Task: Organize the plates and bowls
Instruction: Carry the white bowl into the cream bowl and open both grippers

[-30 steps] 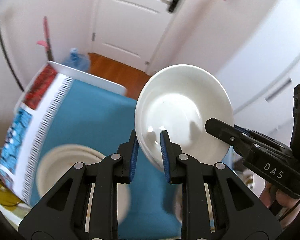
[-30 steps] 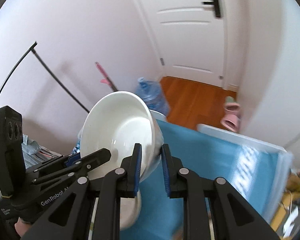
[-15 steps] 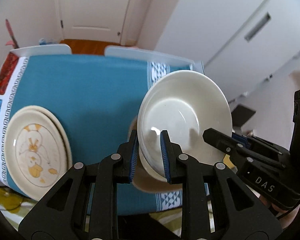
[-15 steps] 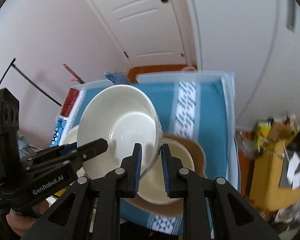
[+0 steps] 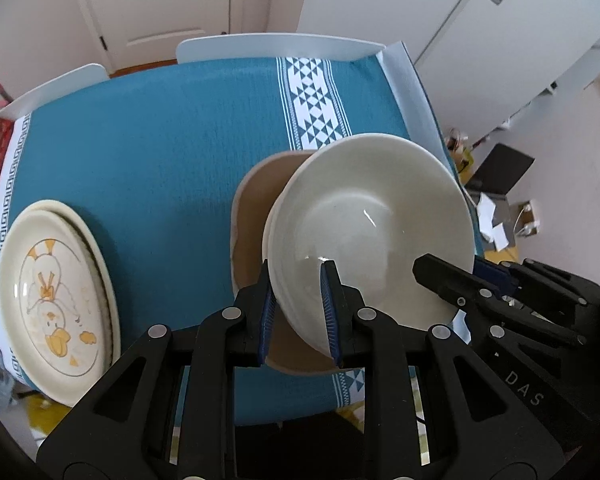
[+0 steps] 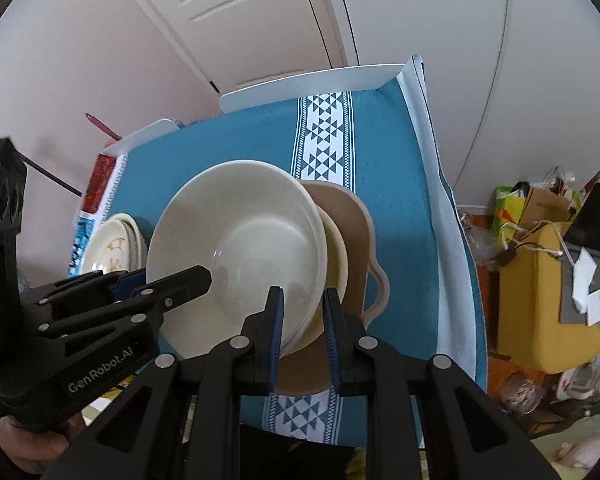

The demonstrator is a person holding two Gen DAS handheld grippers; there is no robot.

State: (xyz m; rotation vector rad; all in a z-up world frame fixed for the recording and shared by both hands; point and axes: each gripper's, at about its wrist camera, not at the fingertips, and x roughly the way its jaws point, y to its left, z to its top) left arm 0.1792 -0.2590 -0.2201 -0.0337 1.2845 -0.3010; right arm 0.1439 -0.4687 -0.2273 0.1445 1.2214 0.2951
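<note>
Both grippers carry a stack of cream bowls (image 5: 364, 220) (image 6: 240, 248) over the table. My left gripper (image 5: 298, 304) is shut on the stack's near left rim. My right gripper (image 6: 302, 316) is shut on the opposite rim, and shows in the left wrist view as the black fingers (image 5: 456, 280) at the right. Under the stack lies a tan tray-like dish with a handle (image 5: 252, 208) (image 6: 356, 232); whether the bowls touch it is unclear. A stack of cream plates with a duck drawing (image 5: 52, 300) (image 6: 112, 248) rests at the table's left edge.
The table wears a teal cloth (image 5: 160, 152) with a white patterned band (image 5: 308, 104) (image 6: 324, 140). White chair backs (image 5: 276, 44) stand at the far side. A yellow bag and clutter (image 6: 548, 288) sit on the floor to the right. A hand (image 6: 28, 448) grips the left tool.
Both grippers carried the bowl stack from high in front of the door down over the table. It now hangs above the tan dish, and the plates have come into view at the left.
</note>
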